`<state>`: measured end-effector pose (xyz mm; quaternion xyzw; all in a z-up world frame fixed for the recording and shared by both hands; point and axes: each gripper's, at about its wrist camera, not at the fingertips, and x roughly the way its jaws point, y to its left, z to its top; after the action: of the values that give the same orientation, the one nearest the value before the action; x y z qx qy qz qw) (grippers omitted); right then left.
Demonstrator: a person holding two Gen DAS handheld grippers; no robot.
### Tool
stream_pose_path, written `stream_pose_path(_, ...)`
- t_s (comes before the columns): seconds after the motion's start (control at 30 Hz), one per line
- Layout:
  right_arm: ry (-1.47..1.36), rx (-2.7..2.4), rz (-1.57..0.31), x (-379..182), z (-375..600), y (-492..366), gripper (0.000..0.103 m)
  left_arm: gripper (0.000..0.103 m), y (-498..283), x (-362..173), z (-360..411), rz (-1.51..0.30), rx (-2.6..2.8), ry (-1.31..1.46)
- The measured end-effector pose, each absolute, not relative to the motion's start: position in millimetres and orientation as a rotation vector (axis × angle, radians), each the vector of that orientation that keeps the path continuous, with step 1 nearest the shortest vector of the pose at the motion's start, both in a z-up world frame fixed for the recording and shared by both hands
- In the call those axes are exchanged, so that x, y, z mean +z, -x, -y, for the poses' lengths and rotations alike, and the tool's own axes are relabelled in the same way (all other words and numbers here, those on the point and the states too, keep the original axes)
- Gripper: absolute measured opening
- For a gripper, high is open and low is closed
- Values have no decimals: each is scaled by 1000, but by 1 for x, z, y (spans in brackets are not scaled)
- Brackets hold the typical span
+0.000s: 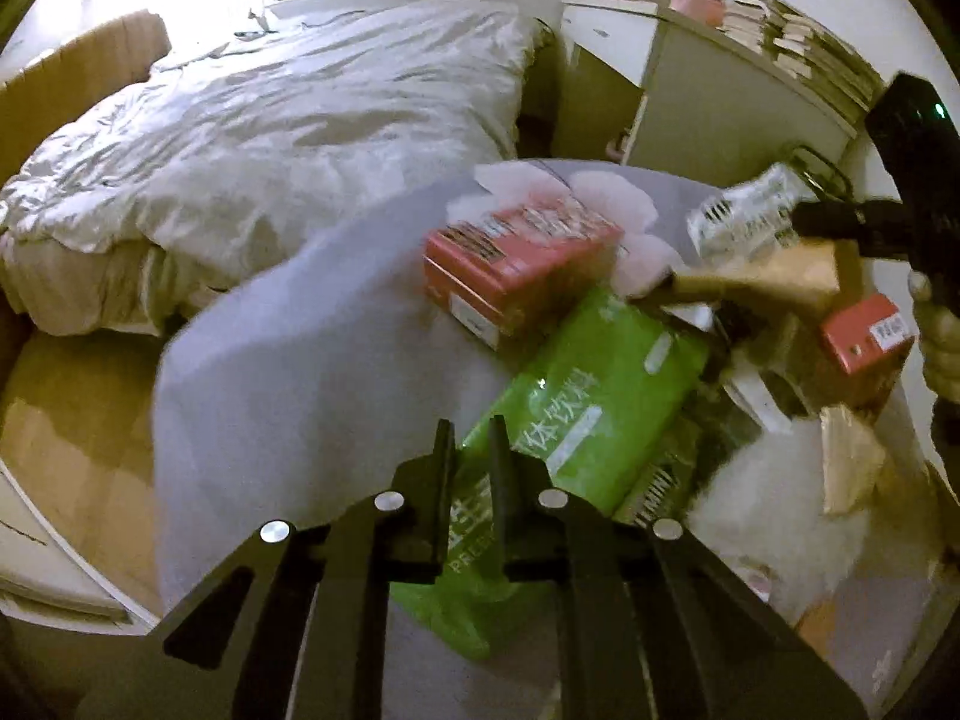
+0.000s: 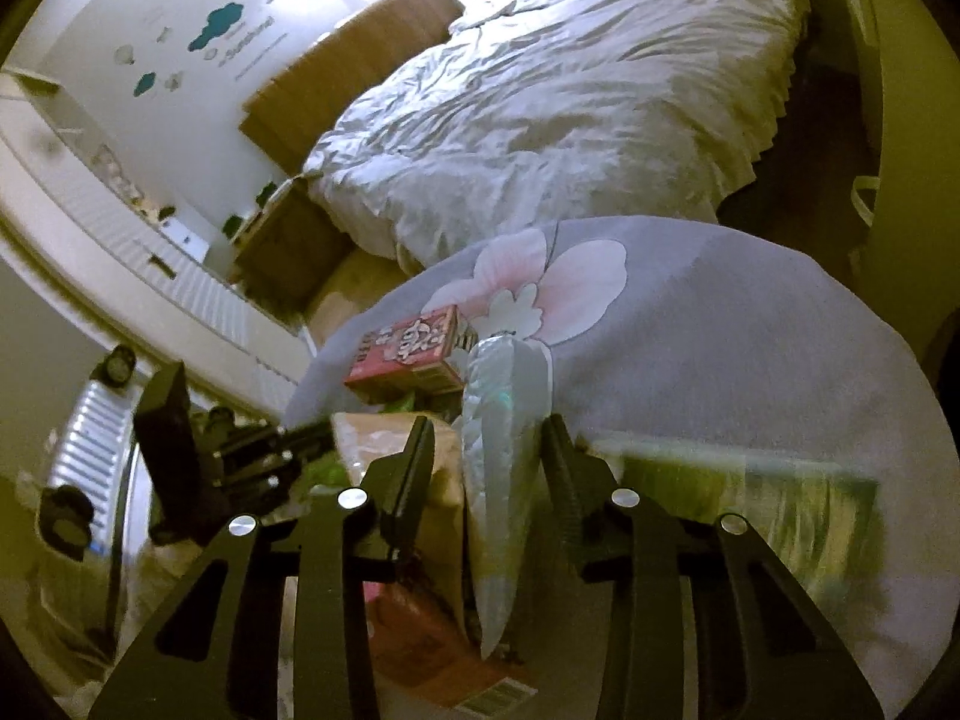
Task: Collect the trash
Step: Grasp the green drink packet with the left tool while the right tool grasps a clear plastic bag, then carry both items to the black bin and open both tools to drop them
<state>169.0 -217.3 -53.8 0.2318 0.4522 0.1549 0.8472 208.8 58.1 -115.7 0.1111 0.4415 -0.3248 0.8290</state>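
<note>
Trash lies heaped on a grey floral cloth [image 1: 288, 360] spread over a surface at the foot of a bed with a white duvet [image 1: 270, 138].

Left wrist view: the left gripper [image 1: 471, 444] has its two fingers drawn close together, pinching the near end of a green plastic package [image 1: 576, 420] that runs from centre toward 2 o'clock. A pink carton [image 1: 516, 264] rests on the cloth at 1 o'clock, touching the far end of the green package. At 3 o'clock sit a smaller red box [image 1: 864, 336], a brown cardboard piece [image 1: 774, 276] and a clear printed wrapper [image 1: 744, 210]; their exact contact is blurred. The right gripper [image 1: 840, 222] enters at 3 o'clock, with a hand [image 1: 942, 348] on its handle. A white cabinet [image 1: 708, 114] with stacked books stands at 1 o'clock.

Right wrist view: the right gripper [image 2: 489, 450] has its fingers partly closed around a clear crinkled plastic bag [image 2: 504, 420] standing upright between them; whether both pads press on it cannot be told. The pink carton [image 2: 414, 354] lies just beyond, at 12 o'clock. The left gripper [image 2: 300, 438] shows at 9 o'clock. A cardboard box [image 2: 360, 60] leans against the wall at 11 o'clock.
</note>
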Motion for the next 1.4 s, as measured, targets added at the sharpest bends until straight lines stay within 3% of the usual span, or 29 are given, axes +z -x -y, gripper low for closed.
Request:
stream_pose_path(0.17,-502,308,-980,-56,218,-173,33,15,-191,-112,-51,-933,-731,-262)
stream_pose_path(0.23,-505,301,-1000,-60,217,-179,33,28,-189,-111,-49,-926,-715,-287)
stream_pose_path(0.3,-502,285,-1019,-66,216,-185,33,89,-189,-106,-49,-905,-682,-275)
stream_pose_path(0.33,-511,282,-1030,-70,216,-189,33,96,-188,-104,-49,-898,-709,-253)
stream_pose_path(0.37,-523,285,-1036,-72,216,-191,33,96,-186,-101,-50,-894,-762,-221)
stream_pose_path(0.47,-535,290,-1038,-74,214,-191,33,93,-180,-105,-38,-897,-781,-263)
stream_pose_path(0.5,-533,295,-1032,-73,214,-189,33,82,-181,-113,-29,-926,-760,-316)
stream_pose_path(0.53,-521,305,-1025,-71,212,-186,33,78,-183,-117,-27,-952,-786,-292)
stream_pose_path(0.6,-505,310,-1010,-67,210,-179,26,60,-189,-118,-28,-975,-798,-216)
stream_pose_path(0.93,-472,359,-868,-24,226,-131,24,25,-173,-106,-53,-992,-710,-25)
stream_pose_path(1.07,-472,385,-846,-18,232,-116,24,20,-147,-80,-73,-927,-683,97)
stream_pose_path(1.4,-532,453,-705,8,267,-74,24,18,-89,-9,-49,-780,-684,231)
